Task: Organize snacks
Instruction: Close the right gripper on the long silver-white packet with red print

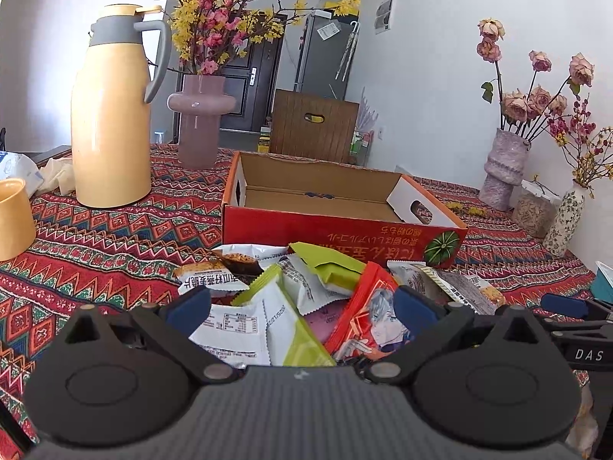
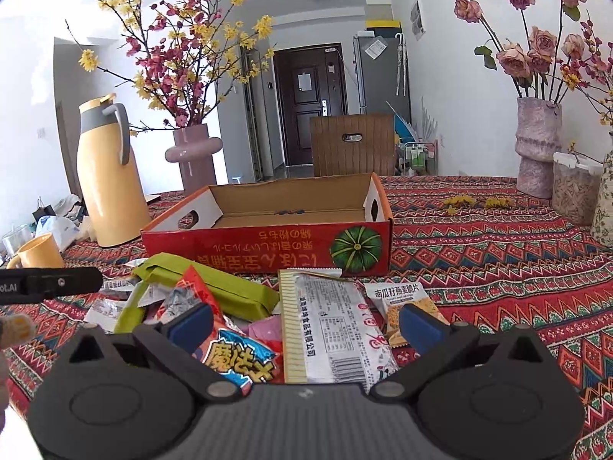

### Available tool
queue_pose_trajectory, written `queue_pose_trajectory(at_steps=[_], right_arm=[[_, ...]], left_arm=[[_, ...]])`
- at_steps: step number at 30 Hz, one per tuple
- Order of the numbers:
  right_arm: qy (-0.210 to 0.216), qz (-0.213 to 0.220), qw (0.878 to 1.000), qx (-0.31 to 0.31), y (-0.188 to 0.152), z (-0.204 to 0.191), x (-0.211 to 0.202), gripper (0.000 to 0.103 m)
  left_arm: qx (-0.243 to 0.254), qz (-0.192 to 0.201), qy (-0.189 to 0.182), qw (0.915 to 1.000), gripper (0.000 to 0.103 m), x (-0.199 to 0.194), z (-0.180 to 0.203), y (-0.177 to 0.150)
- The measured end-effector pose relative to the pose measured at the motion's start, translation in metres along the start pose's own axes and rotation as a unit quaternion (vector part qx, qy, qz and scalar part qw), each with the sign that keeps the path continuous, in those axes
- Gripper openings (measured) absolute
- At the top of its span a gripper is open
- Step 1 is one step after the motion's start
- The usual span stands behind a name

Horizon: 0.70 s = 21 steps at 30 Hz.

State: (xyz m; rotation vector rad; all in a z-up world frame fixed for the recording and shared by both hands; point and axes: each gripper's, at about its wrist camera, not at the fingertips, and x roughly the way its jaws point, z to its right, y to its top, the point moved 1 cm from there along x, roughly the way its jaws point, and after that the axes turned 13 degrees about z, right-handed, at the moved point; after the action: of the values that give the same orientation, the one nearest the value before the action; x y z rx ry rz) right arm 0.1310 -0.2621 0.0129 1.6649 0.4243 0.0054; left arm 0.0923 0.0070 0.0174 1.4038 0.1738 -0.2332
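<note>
A pile of snack packets lies on the patterned tablecloth in front of an empty red cardboard box (image 1: 337,235) (image 2: 268,247). My left gripper (image 1: 302,308) is open above a white-and-green packet (image 1: 264,329) and a red packet with a cartoon face (image 1: 367,326). My right gripper (image 2: 306,324) is open above a long white packet (image 2: 329,329), with a red-and-blue packet (image 2: 237,356) at its left finger and a small oat-crisp packet (image 2: 402,303) at its right finger. A green packet (image 2: 214,283) (image 1: 329,264) lies near the box. Neither gripper holds anything.
A yellow thermos jug (image 1: 111,115) (image 2: 107,176), a pink vase with blossom branches (image 1: 201,122) and a yellow cup (image 1: 13,218) stand at the left. Vases with dried roses (image 2: 536,145) and a clear jar (image 2: 574,188) stand at the right. A wooden chair (image 2: 352,145) is behind the table.
</note>
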Motion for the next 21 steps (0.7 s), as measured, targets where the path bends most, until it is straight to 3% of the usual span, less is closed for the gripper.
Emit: queue_pose_trajectory(at_steps=[11, 14, 21], right_arm=[[-0.008, -0.017, 1.000, 0.006, -0.008, 0.009, -0.002, 0.103], [0.014, -0.040, 0.998, 0.053, -0.002, 0.020, 0.009, 0.099], [0.009, -0.087, 0.995, 0.042, -0.001, 0.030, 0.054, 0.093]], left_arm=[[0.001, -0.009, -0.004, 1.0000, 0.103, -0.002, 0.003, -0.008], [-0.003, -0.011, 0.000, 0.9999, 0.103, -0.001, 0.000, -0.008], [-0.003, -0.017, 0.009, 0.9998, 0.103, 0.002, -0.005, -0.009]])
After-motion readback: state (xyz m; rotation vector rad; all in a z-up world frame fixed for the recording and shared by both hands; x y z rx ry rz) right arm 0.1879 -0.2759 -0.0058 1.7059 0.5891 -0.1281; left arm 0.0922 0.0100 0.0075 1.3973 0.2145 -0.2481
